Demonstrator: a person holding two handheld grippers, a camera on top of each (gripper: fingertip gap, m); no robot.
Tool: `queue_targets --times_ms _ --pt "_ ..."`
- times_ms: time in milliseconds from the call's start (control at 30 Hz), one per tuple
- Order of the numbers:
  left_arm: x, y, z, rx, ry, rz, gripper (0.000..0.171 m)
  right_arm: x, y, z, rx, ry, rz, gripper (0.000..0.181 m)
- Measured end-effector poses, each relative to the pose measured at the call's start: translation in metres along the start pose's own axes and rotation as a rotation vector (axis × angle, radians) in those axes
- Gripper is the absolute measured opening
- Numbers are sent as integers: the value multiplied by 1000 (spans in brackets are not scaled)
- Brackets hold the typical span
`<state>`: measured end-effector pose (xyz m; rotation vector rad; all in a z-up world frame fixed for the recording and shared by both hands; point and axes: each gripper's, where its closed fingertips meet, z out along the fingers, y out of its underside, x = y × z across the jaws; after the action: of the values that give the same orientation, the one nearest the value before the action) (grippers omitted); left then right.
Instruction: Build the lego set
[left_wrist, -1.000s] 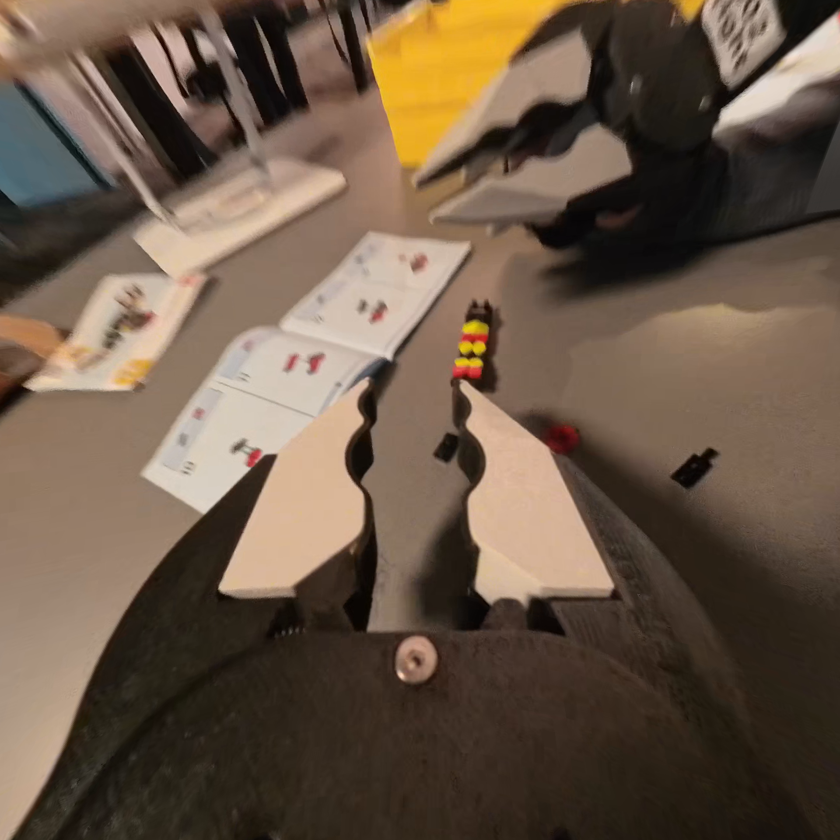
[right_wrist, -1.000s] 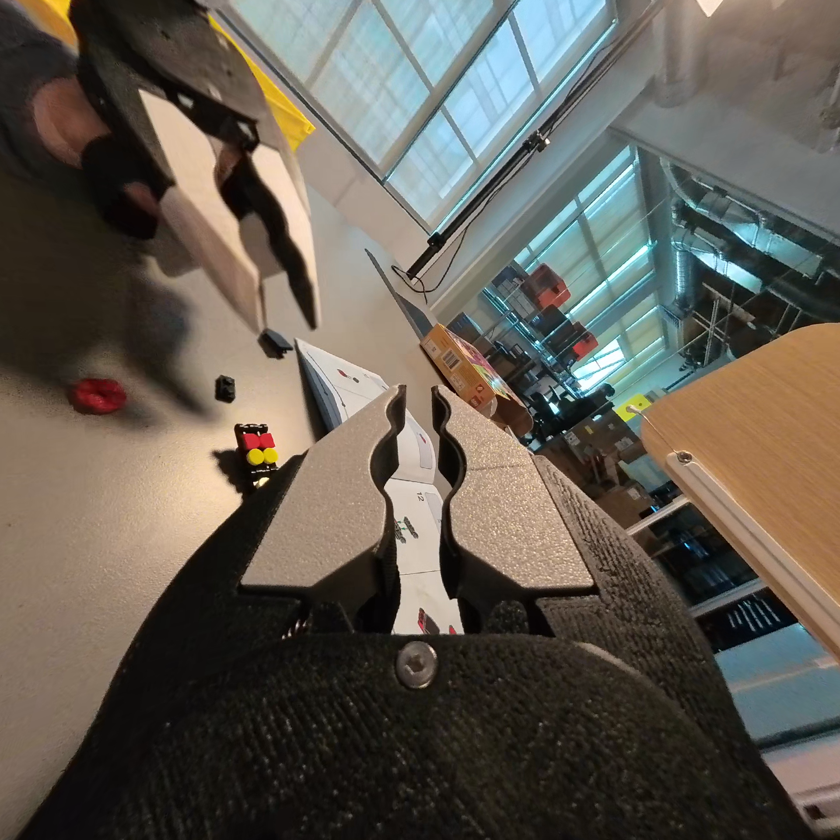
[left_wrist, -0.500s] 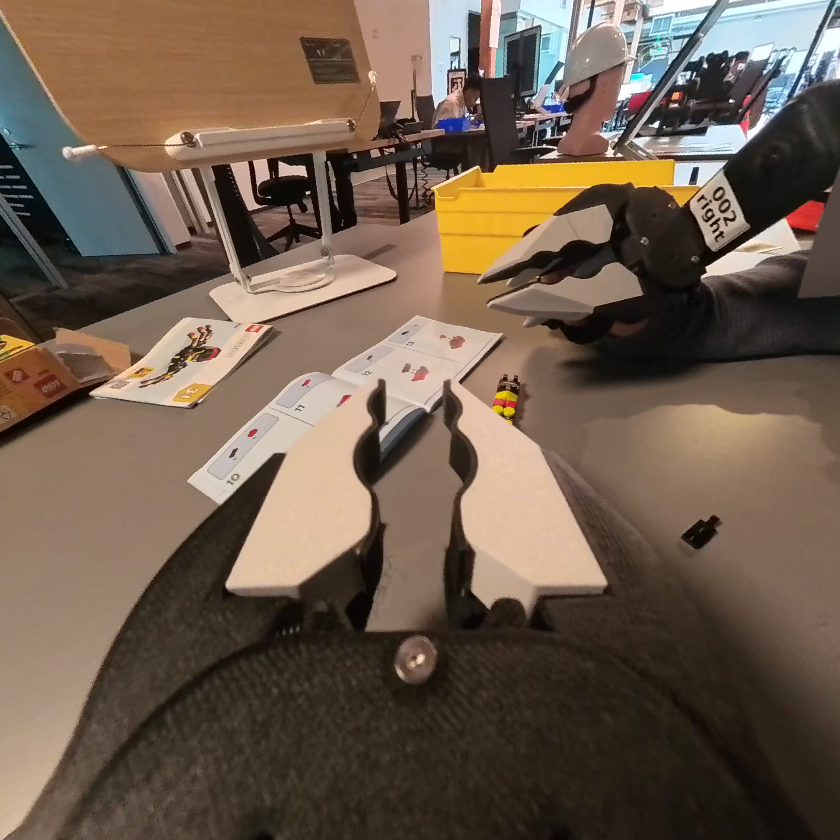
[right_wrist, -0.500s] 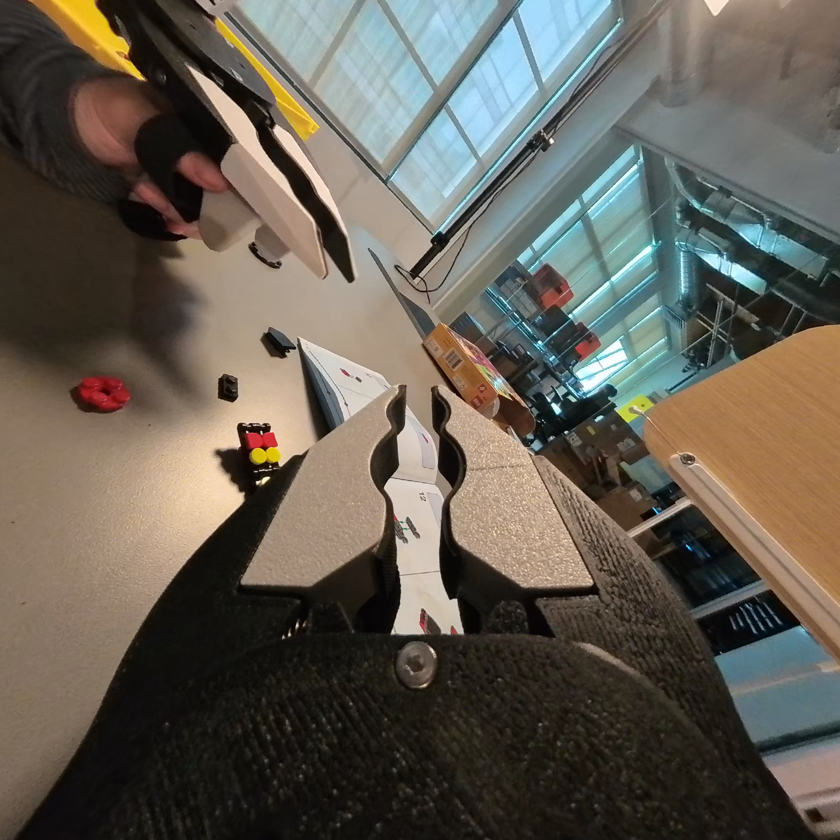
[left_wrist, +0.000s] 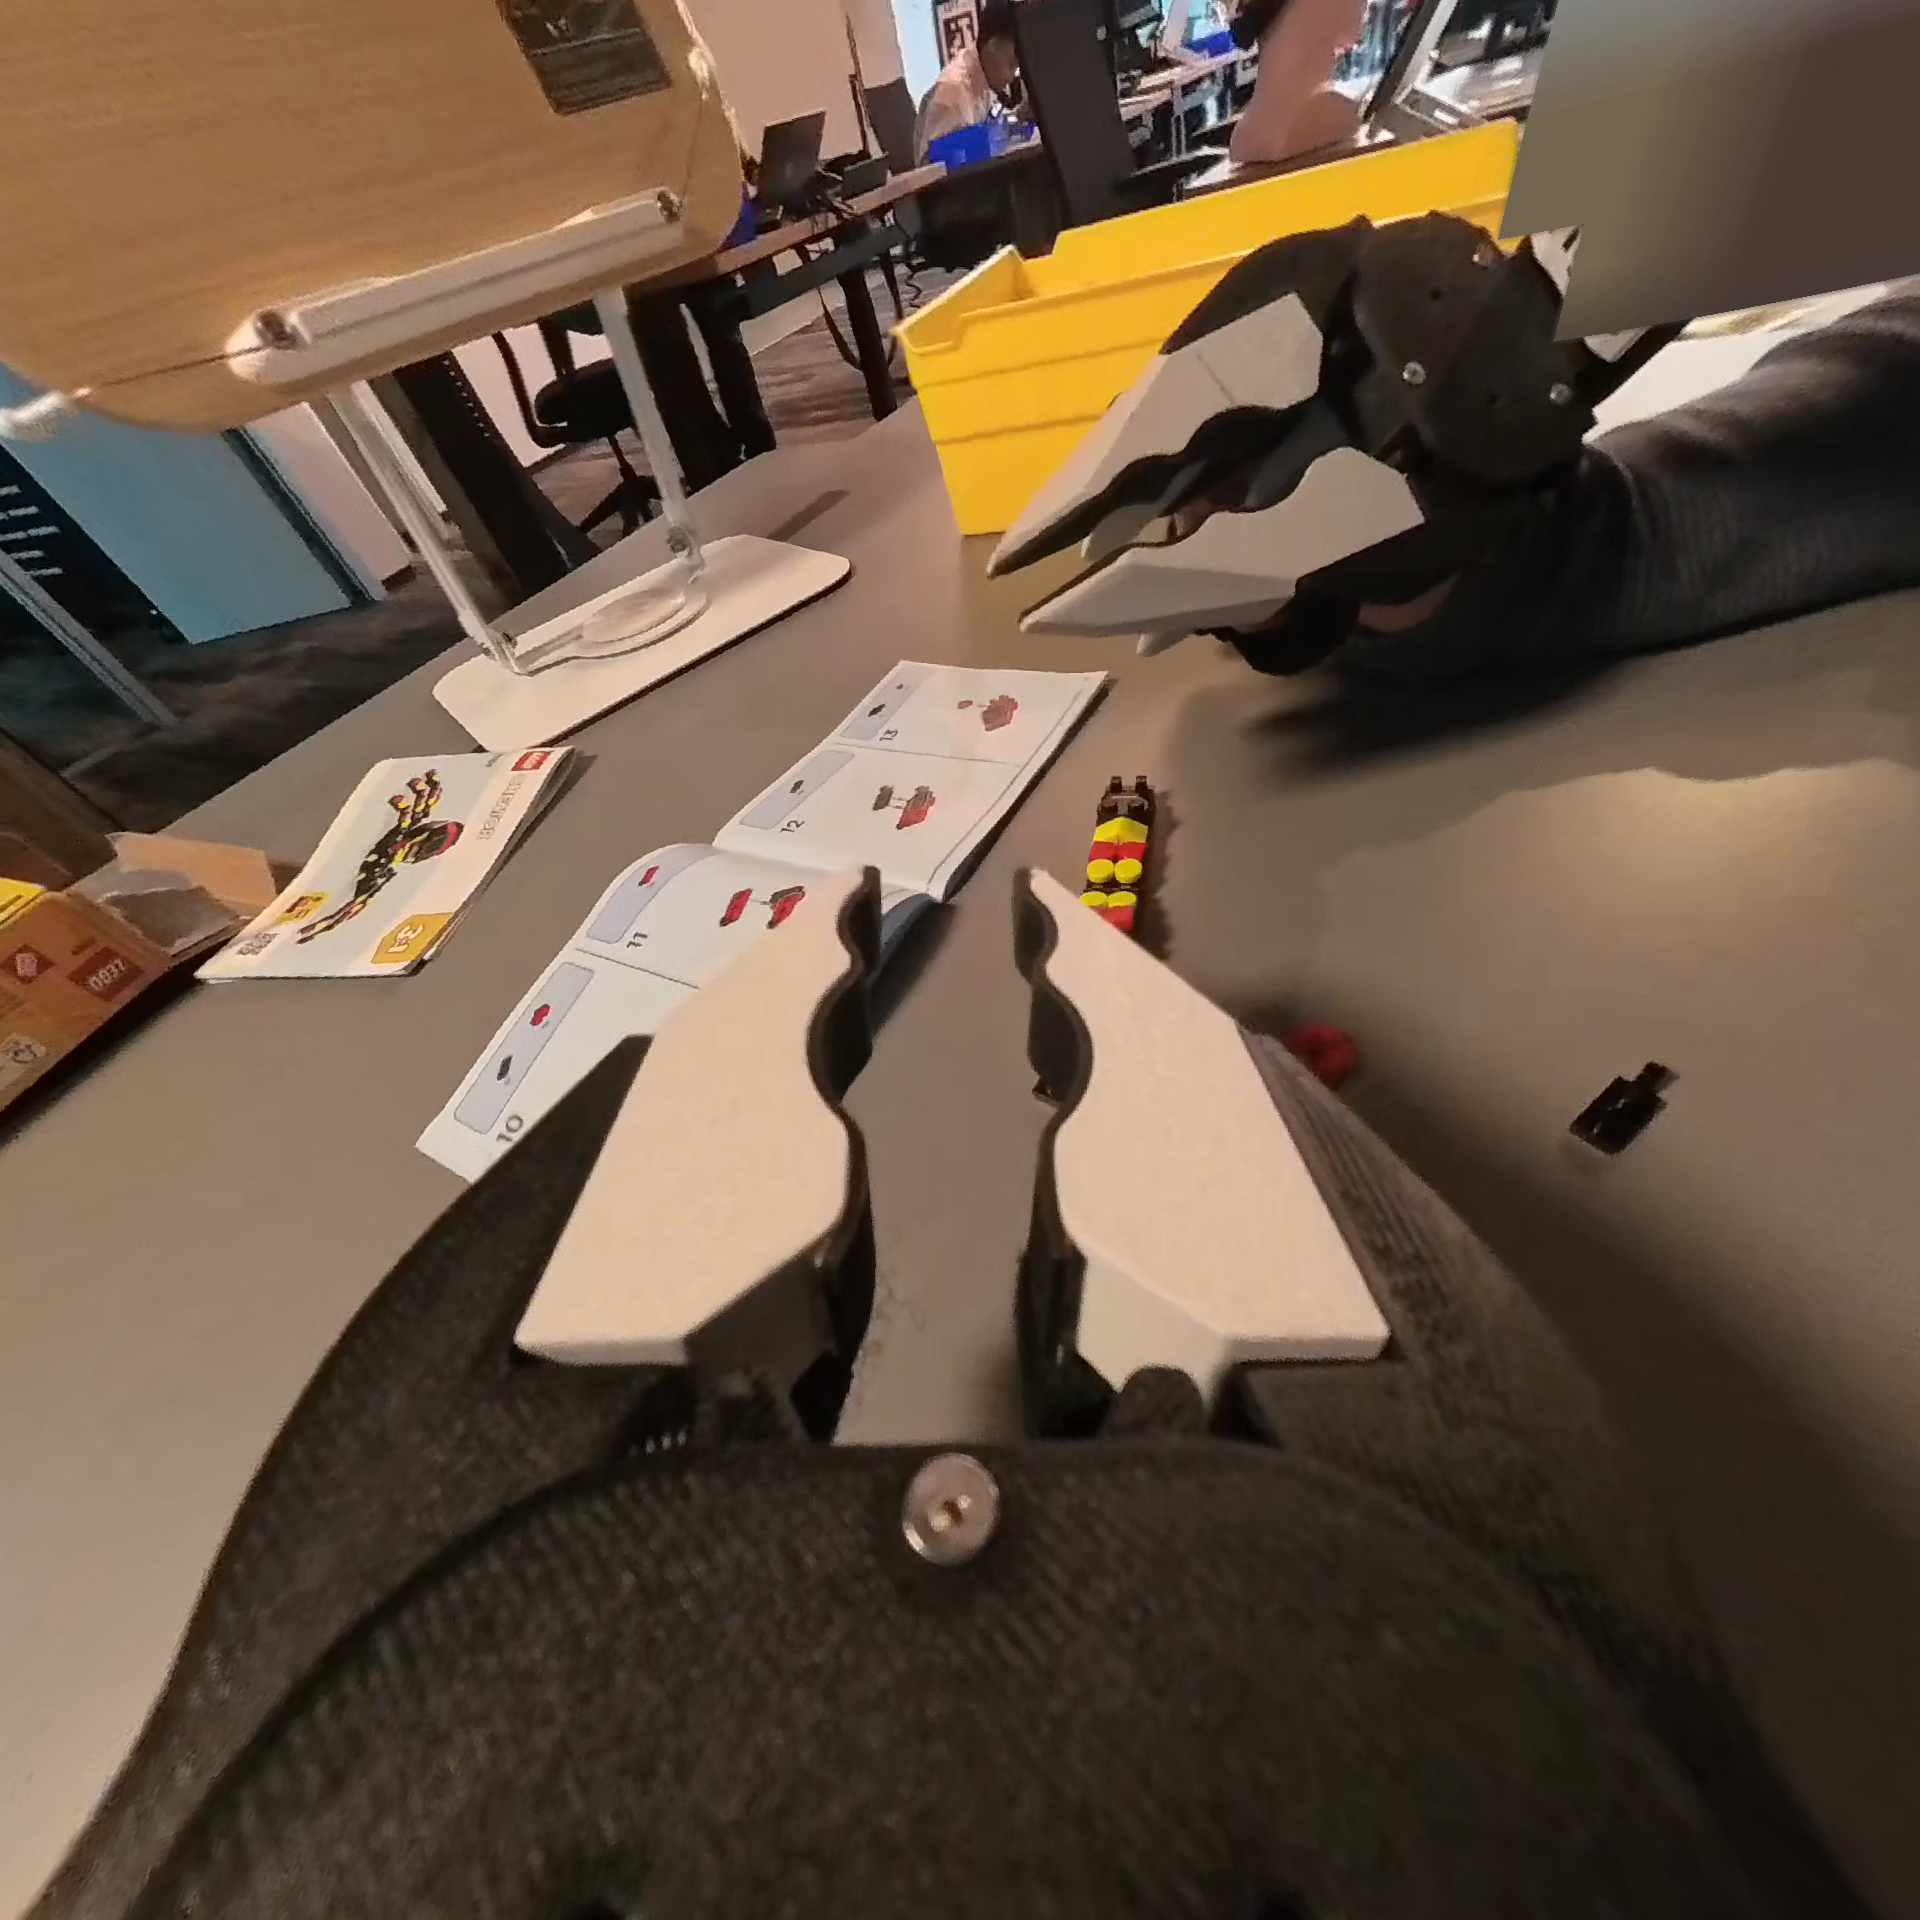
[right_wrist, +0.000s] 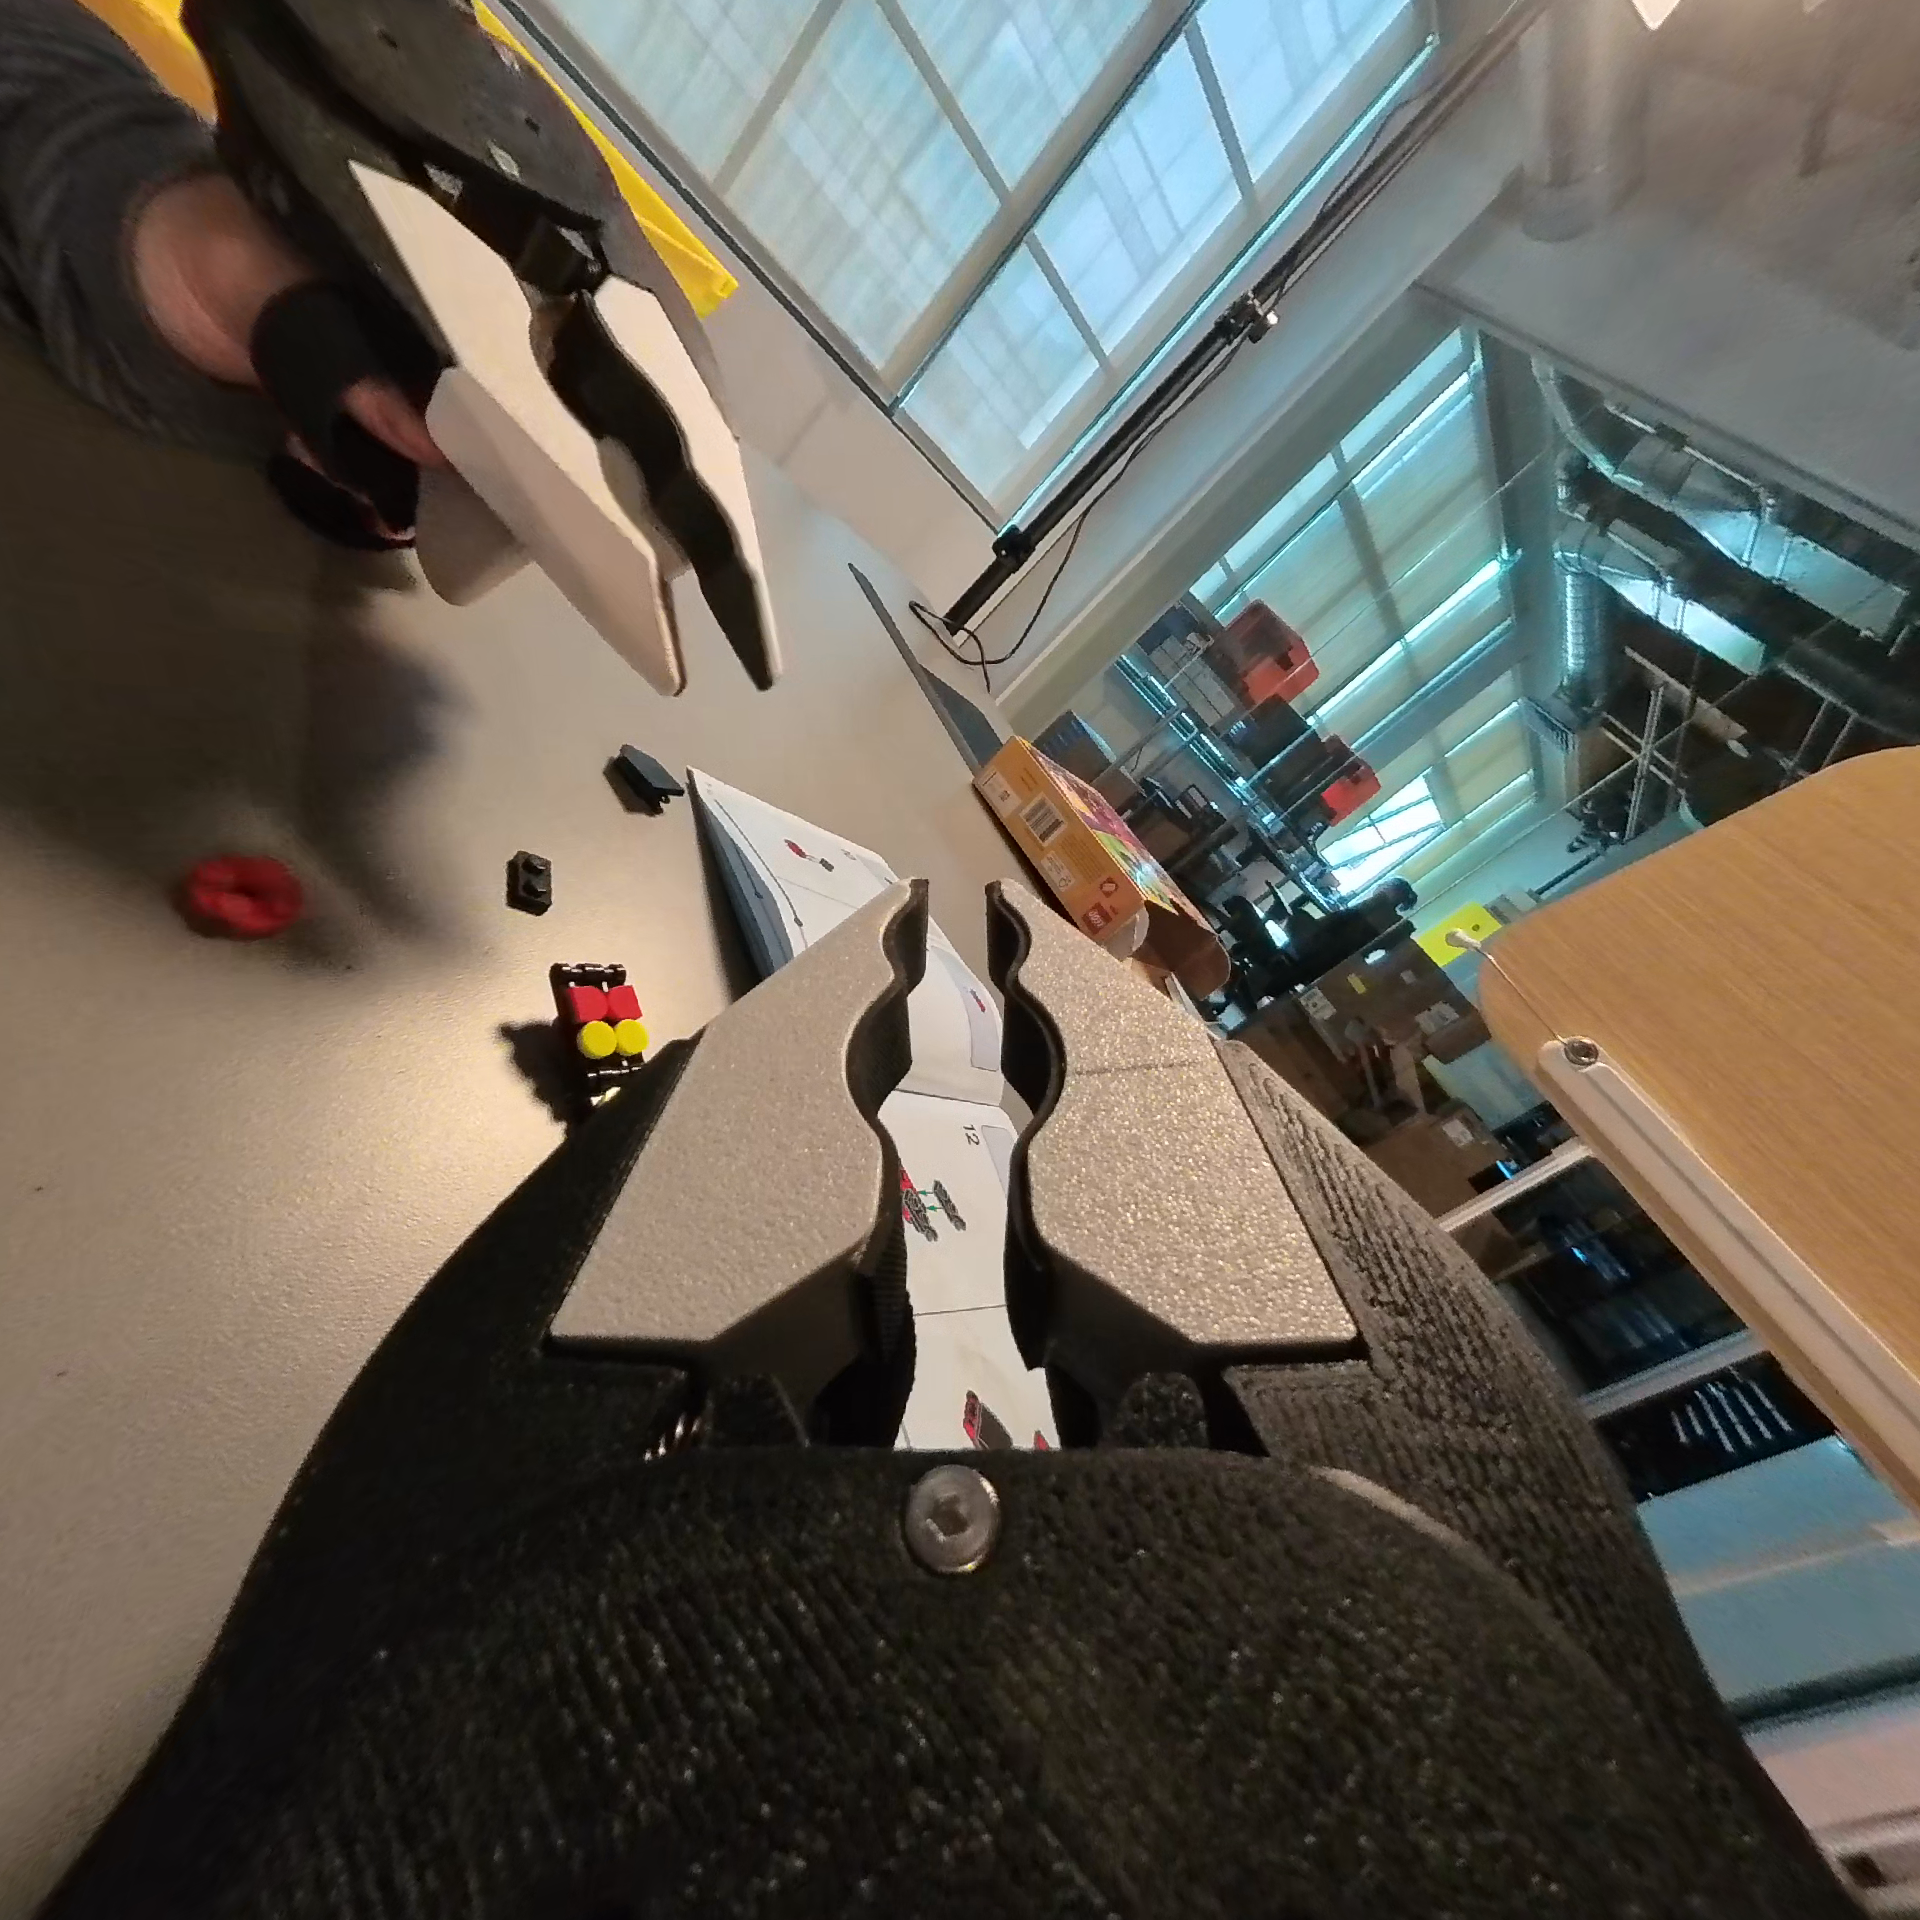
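The yellow bin (left_wrist: 1195, 343) stands at 1 o'clock on the grey surface (left_wrist: 260, 1195); its contents cannot be seen. The left gripper (left_wrist: 945, 904) hovers empty, jaws moderately apart. The right gripper (right_wrist: 956, 904) is empty, with a narrow gap. The lego strip (left_wrist: 1120, 862), black with red and yellow studs, lies at 12 o'clock beside the open booklet (left_wrist: 883, 810). Only the right wrist view shows a small black piece (right_wrist: 530, 881) and the windows (right_wrist: 935, 208); only the left shows a closed booklet (left_wrist: 405, 862).

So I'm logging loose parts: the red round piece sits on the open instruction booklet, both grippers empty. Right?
Not quite. The red round piece lies on the bare grey table, apart from the open instruction booklet, as the right wrist view shows. Both grippers are indeed empty.
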<state>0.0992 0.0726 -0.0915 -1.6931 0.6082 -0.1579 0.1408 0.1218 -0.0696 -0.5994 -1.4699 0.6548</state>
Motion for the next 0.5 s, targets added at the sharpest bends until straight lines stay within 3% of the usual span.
queue_targets --times_ms 100,167,333,400,500 --pt "-5 1 -1 -3 -49 37 25 0 0 0 0 -1 1 9" --pt "-25 -2 -10 15 -175 87 25 0 0 0 1 0 3 9" --pt "-72 -35 -57 265 -462 130 25 0 0 -1 3 -2 15 9" --pt "-82 -40 -67 347 -518 137 29 -1 0 -1 4 -6 14 9" --pt "-90 -32 -60 320 -531 112 33 -2 0 -1 -6 -7 -7 9"
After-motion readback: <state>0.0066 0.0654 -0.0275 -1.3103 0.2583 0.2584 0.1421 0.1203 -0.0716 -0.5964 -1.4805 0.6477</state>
